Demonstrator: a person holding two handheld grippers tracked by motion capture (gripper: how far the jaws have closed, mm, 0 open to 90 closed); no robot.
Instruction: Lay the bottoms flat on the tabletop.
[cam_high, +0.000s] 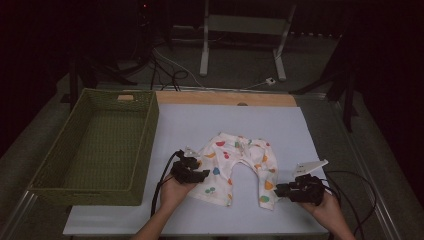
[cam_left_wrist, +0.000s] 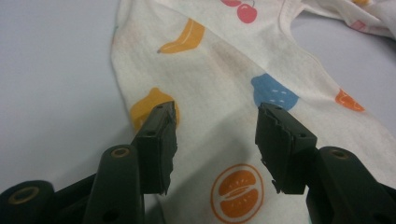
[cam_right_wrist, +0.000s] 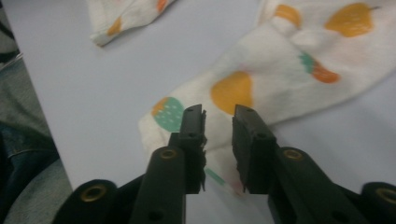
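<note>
A small pair of white trousers (cam_high: 235, 160) printed with coloured fruit lies flat on the white mat (cam_high: 200, 122), legs pointing toward me. My left gripper (cam_high: 200, 175) hovers over the left leg, near its outer edge. In the left gripper view its jaws stand wide apart above the cloth (cam_left_wrist: 219, 79), and my left gripper (cam_left_wrist: 217, 135) is open with nothing pinched. My right gripper (cam_high: 278, 190) sits at the hem of the right leg. In the right gripper view its jaws show a narrow gap over the hem (cam_right_wrist: 280, 84), so my right gripper (cam_right_wrist: 218, 126) is open, its pads off the cloth.
A deep green woven basket (cam_high: 145, 130) stands along the left side of the mat, nothing inside it. A wooden strip (cam_high: 225, 98) borders the mat's far edge. Cables trail from both grippers. Beyond the table are a dark floor and a white stand.
</note>
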